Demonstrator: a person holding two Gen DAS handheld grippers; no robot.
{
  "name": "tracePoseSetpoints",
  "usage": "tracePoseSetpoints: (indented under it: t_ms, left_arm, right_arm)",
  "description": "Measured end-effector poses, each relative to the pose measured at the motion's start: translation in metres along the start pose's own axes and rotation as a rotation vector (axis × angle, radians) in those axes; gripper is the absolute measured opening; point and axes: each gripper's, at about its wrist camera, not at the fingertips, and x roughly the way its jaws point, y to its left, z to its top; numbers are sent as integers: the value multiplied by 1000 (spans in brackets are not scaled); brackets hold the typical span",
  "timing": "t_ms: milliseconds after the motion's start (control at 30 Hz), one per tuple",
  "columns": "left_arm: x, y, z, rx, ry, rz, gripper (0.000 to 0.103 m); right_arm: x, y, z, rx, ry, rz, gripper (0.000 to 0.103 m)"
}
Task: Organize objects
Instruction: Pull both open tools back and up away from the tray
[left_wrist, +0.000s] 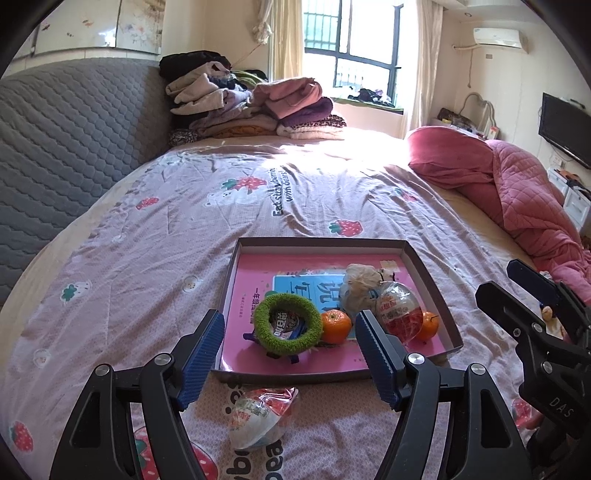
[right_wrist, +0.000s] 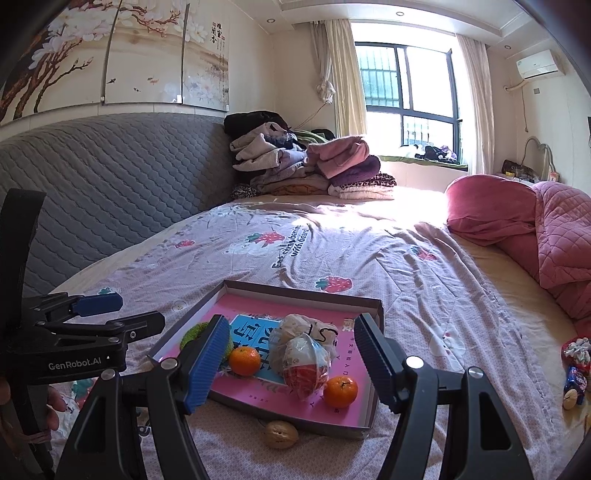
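On the bed (left_wrist: 295, 206), at its near end, a shallow tray (left_wrist: 236, 280) is laid flat on the strawberry-print sheet. The tray is taken as the collecting place for the task, and most loose items are already inside it.

Tray floor: lined with a pink book (left_wrist: 255, 273), cover up.

Contents, largest first:
- A crumpled plastic bag (left_wrist: 360, 286), toward the tray's far right.
- A wrapped egg (left_wrist: 400, 312), leaning against the bag's near side.
- A green ring (left_wrist: 288, 325), at the tray's near left, lying over a small dark packet.
- An orange (left_wrist: 336, 325), touching the ring's right edge.
- A second orange (left_wrist: 428, 325), by the tray's near-right corner, just beside the egg.

Outside the tray:
- A second wrapped egg (left_wrist: 262, 417), just beyond the tray's near wall, on the sheet.
- A walnut (right_wrist: 281, 434), against the near wall, seen only in the right wrist view.
- A few small wrapped sweets (right_wrist: 574, 369), well to the tray's right.

Left gripper (left_wrist: 291, 354): fingers spread wide, nothing between them, held above the tray's near wall with the outside egg below. Judged to be lined up for that egg.

Right gripper (right_wrist: 291, 365): fingers likewise spread and empty, hovering over the tray's near edge. The walnut is judged its likeliest pick.

Work remaining is judged small: the outside items only.
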Motion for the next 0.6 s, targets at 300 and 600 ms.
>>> tracePoseSetpoints:
  t_ms: [300, 600]
  left_arm:
    - [-19, 2, -3, -2, -27, 8, 77]
    - [-34, 7, -8, -12, -45, 21, 78]
  right_arm:
    - [-16, 5, 2, -7, -32, 2, 70]
    - [-26, 7, 1, -4, -45, -1, 70]
